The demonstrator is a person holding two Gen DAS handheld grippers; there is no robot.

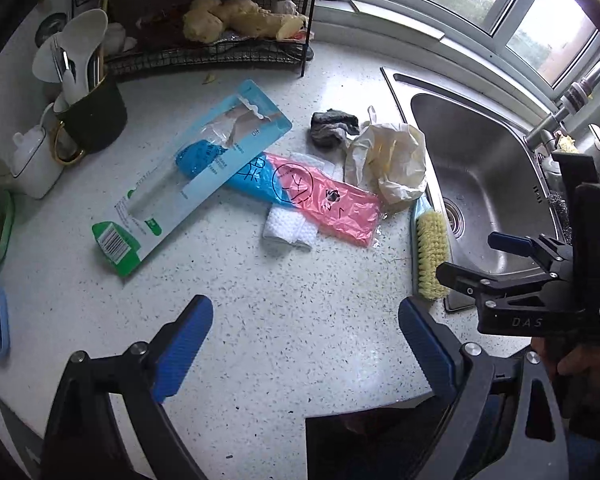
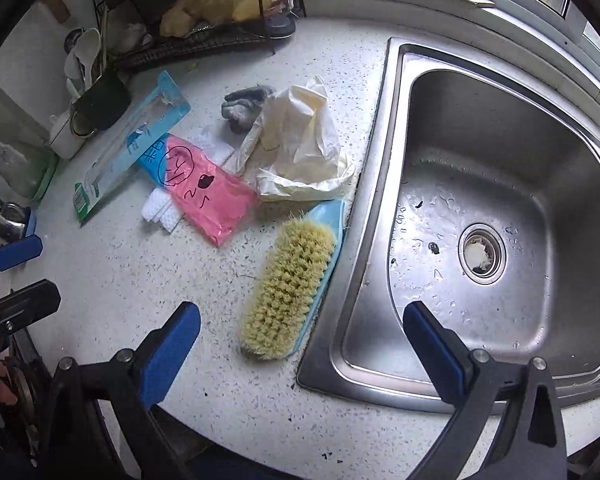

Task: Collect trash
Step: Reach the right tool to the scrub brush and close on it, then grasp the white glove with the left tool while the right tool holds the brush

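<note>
Trash lies on the speckled counter: a torn blue blister card (image 1: 188, 184) (image 2: 132, 148), a pink and blue plastic bag (image 1: 320, 196) (image 2: 204, 188) and a crumpled cream bag (image 1: 392, 160) (image 2: 300, 148) beside the sink. My left gripper (image 1: 306, 344) hangs open over bare counter, nearer than the pink bag, with nothing between its blue fingers. My right gripper (image 2: 300, 340) is open too, straddling the near end of a scrub brush (image 2: 288, 288) and the sink rim, touching neither. The right gripper also shows in the left wrist view (image 1: 472, 258), over the sink's edge.
A steel sink (image 2: 380, 184) (image 1: 432, 116) fills the right side. A grey rag (image 1: 334, 126) (image 2: 246, 106) and a white mesh pad (image 1: 288, 228) lie among the trash. A wire rack (image 1: 220, 56), a dark utensil cup (image 1: 92, 116) and a white jar (image 1: 32, 164) stand at the back left.
</note>
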